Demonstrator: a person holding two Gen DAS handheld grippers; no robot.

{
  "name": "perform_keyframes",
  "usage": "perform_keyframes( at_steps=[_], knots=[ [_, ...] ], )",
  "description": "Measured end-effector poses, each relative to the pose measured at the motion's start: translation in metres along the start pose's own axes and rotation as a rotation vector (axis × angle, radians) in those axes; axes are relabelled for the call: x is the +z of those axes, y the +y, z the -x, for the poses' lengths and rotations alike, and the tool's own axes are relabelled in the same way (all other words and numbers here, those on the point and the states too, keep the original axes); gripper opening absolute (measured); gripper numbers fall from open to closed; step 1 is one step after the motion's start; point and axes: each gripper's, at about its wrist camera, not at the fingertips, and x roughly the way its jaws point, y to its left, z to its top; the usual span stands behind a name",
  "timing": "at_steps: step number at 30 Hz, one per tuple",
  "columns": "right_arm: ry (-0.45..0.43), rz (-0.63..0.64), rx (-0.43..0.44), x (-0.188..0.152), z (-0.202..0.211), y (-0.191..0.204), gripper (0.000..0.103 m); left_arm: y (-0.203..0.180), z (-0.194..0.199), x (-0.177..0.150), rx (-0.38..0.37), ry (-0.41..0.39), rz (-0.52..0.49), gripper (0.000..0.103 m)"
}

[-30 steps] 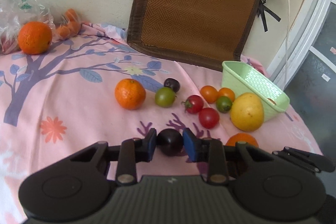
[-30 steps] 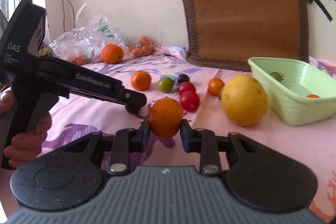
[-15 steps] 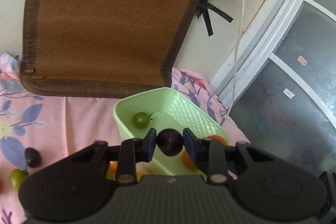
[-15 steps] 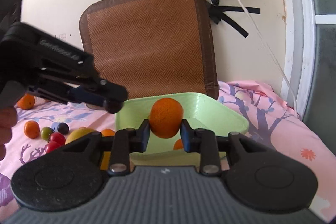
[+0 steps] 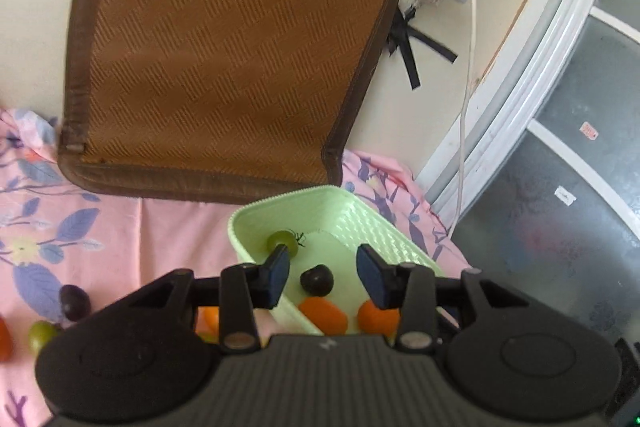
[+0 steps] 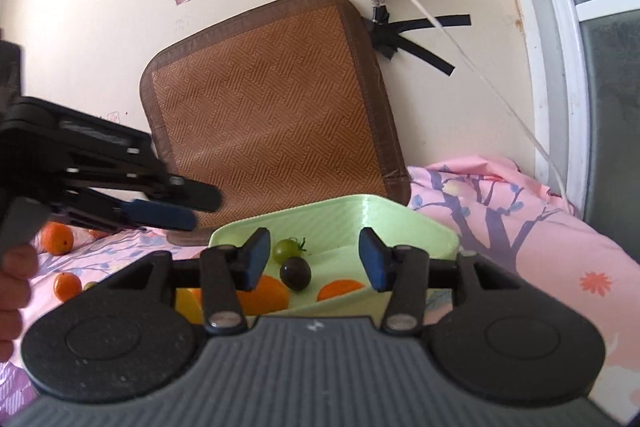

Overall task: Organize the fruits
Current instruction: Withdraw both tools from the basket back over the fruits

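The light green basket (image 5: 280,202) (image 6: 360,203) sits on the pink cloth in front of both grippers. My left gripper (image 5: 323,267) hovers over it, its jaws opening with nothing pressed between the pads. The dark plum (image 5: 317,279) (image 6: 295,273) lies loose on the basket floor below. My right gripper (image 6: 313,263) is over the near rim, its jaws also opening and empty. Inside the basket are a green tomato (image 5: 282,241) (image 6: 286,249) and two orange fruits (image 6: 264,295) (image 6: 342,289). The left gripper (image 6: 204,209) shows at the left of the right wrist view.
A brown woven mat (image 5: 224,59) leans on the wall behind the basket. Loose on the cloth to the left lie another dark plum (image 5: 74,301), a green tomato (image 5: 42,333) and oranges (image 6: 56,239). A power strip and its cable (image 5: 466,107) hang to the right.
Both grippers swung from the loose fruit over to the basket and have opened. The plum has left the left pads and the orange the right pads; both now lie in the basket.
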Motion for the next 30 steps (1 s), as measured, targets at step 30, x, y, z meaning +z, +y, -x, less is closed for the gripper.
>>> perform_keyframes(
  at_steps=[30],
  knots=[
    [0.136, -0.082, 0.007, -0.046, 0.067, 0.060, 0.052, 0.030, 0.107, -0.134, 0.418, -0.033, -0.280, 0.041]
  ],
)
